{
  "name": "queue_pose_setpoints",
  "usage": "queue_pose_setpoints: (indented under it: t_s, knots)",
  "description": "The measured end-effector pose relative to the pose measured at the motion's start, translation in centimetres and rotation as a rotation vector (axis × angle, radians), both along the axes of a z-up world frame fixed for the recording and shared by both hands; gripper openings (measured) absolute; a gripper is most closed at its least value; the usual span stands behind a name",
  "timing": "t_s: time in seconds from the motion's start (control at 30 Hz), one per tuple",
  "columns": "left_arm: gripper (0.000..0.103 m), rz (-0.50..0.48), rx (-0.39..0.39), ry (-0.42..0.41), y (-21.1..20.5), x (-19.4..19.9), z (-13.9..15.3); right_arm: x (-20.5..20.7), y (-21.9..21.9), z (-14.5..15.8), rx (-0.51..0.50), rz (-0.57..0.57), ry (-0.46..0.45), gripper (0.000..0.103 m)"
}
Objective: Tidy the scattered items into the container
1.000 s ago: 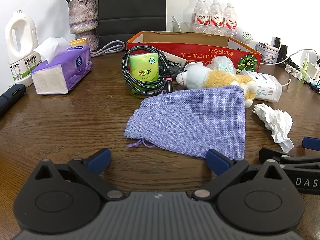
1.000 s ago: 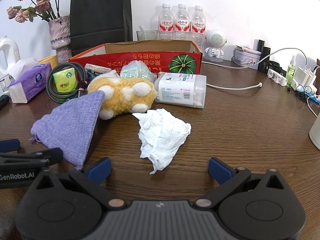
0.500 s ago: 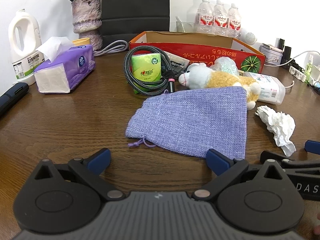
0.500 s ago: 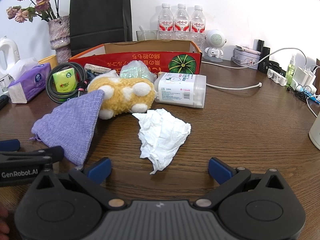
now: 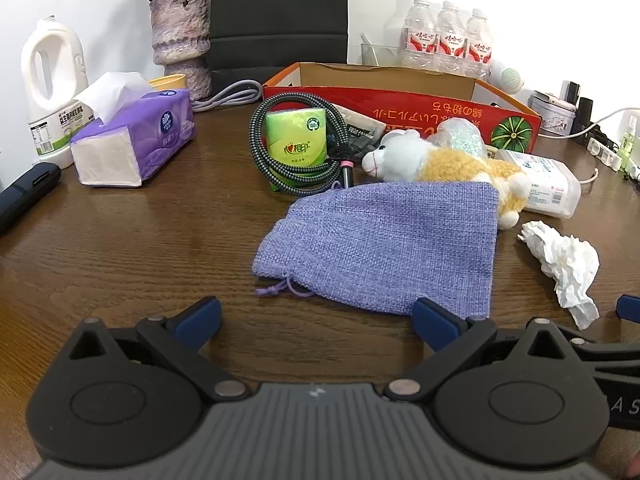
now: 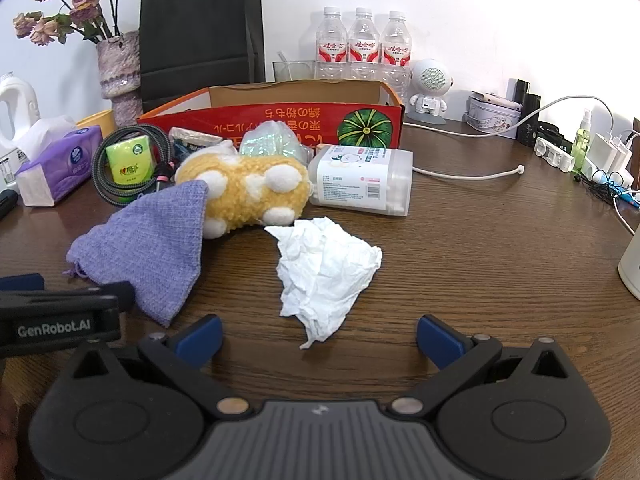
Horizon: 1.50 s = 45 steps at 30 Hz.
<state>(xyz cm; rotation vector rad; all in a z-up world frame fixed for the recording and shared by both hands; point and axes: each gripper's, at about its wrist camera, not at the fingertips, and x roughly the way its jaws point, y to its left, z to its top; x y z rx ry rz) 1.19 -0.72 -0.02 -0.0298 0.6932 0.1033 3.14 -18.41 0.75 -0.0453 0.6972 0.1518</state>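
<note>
The wooden table (image 6: 500, 240) is pretty cluttered. Biggest thing is the red cardboard box (image 6: 280, 120) toward the back edge; only its bare inner wall shows, so I can't tell what's in it, if anything. Everything loose sits just in front of it.

The purple cloth pouch (image 5: 384, 248) lies flat, drawstring mouth facing the front edge, its far corner draped over the yellow plush toy (image 6: 248, 188). The plastic tub (image 6: 364, 180) lies on its side beside the toy. The crumpled tissue (image 6: 324, 268) sits just in front of those two. A coiled cable (image 5: 296, 144) rings the green tissue pack (image 5: 296, 140) by the box's left end.

The left gripper (image 5: 316, 316) is spread wide, nothing between the fingers, right at the pouch's near edge. The right gripper (image 6: 318, 334) is spread too, empty, just short of the tissue.
</note>
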Motion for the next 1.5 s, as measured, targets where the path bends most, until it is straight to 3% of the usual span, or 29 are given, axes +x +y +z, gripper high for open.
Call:
queue_pose_setpoints:
  t_s: [0.23,0.33,0.43,0.5,0.57,0.63,0.67,0.7,0.73,0.77,0.8,0.83,0.87,1.17,1.23,1.3,1.33,1.37,1.43,1.5]
  knots:
    - [0.103,-0.011,-0.007,0.020,0.4,0.0,0.5,-0.1,-1.5,0.5,0.025,0.043,-0.022,0.100]
    - [0.103,-0.055,-0.012,-0.087,0.7,-1.3,1.8,-0.3,-2.4,2.0,0.054,0.082,-0.082,0.100]
    - [0.103,-0.122,0.017,-0.083,0.2,-0.1,2.0,1.3,-2.1,2.4,0.013,0.102,-0.082,0.094]
    - [0.100,-0.158,-0.015,-0.067,0.3,0.9,1.8,2.7,-1.7,1.8,-0.009,0.116,-0.045,0.063]
    - [0.082,-0.187,-0.055,-0.050,0.4,1.6,1.5,3.7,-1.6,1.3,0.014,0.139,-0.005,0.043]
    - [0.062,-0.174,-0.079,-0.009,0.6,2.4,1.0,3.8,-1.5,1.2,0.028,0.155,-0.009,0.040]
    - [0.052,-0.161,-0.062,-0.009,0.6,2.4,0.9,3.7,-1.4,1.3,0.024,0.161,-0.020,0.034]
    - [0.045,-0.150,-0.027,-0.014,0.4,2.5,0.8,3.6,-1.3,1.3,0.021,0.165,-0.027,0.031]
    - [0.025,-0.143,0.002,-0.022,0.3,2.4,0.8,3.4,-1.3,1.4,0.021,0.172,-0.032,0.031]
    - [0.016,-0.151,0.009,-0.034,0.4,2.4,0.7,3.2,-1.3,1.5,0.024,0.180,-0.033,0.030]
    - [0.014,-0.162,0.015,-0.044,0.3,2.3,0.6,3.0,-1.2,1.5,0.025,0.187,-0.033,0.029]
    - [0.004,-0.170,0.029,-0.049,0.1,2.3,0.5,2.7,-1.2,1.5,0.025,0.193,-0.034,0.029]
    - [0.001,-0.174,0.037,-0.050,0.0,2.3,0.5,2.4,-1.2,1.5,0.024,0.198,-0.036,0.029]
    - [0.001,-0.171,0.020,-0.139,0.5,-1.3,3.0,-0.7,-2.3,3.1,0.041,0.197,-0.094,0.028]
    - [0.003,-0.112,0.030,-0.158,1.1,-1.5,3.5,-1.2,-2.5,3.4,0.049,0.201,-0.106,0.028]
    - [0.033,-0.073,0.040,-0.129,2.2,-0.1,3.2,-1.3,-2.6,3.6,0.055,0.212,-0.106,0.029]
    - [0.068,-0.077,0.036,-0.101,2.7,0.8,2.9,-1.3,-2.6,3.6,0.056,0.217,-0.104,0.029]
    - [0.081,-0.093,0.028,-0.076,3.1,1.8,2.5,-1.2,-2.5,3.6,0.055,0.220,-0.100,0.029]
    - [0.083,-0.121,0.032,-0.046,3.4,3.1,2.0,-1.0,-2.3,3.5,0.049,0.225,-0.095,0.030]
    - [0.093,-0.198,0.024,0.016,3.0,4.4,1.2,-1.0,-2.2,3.6,0.045,0.226,-0.100,0.031]
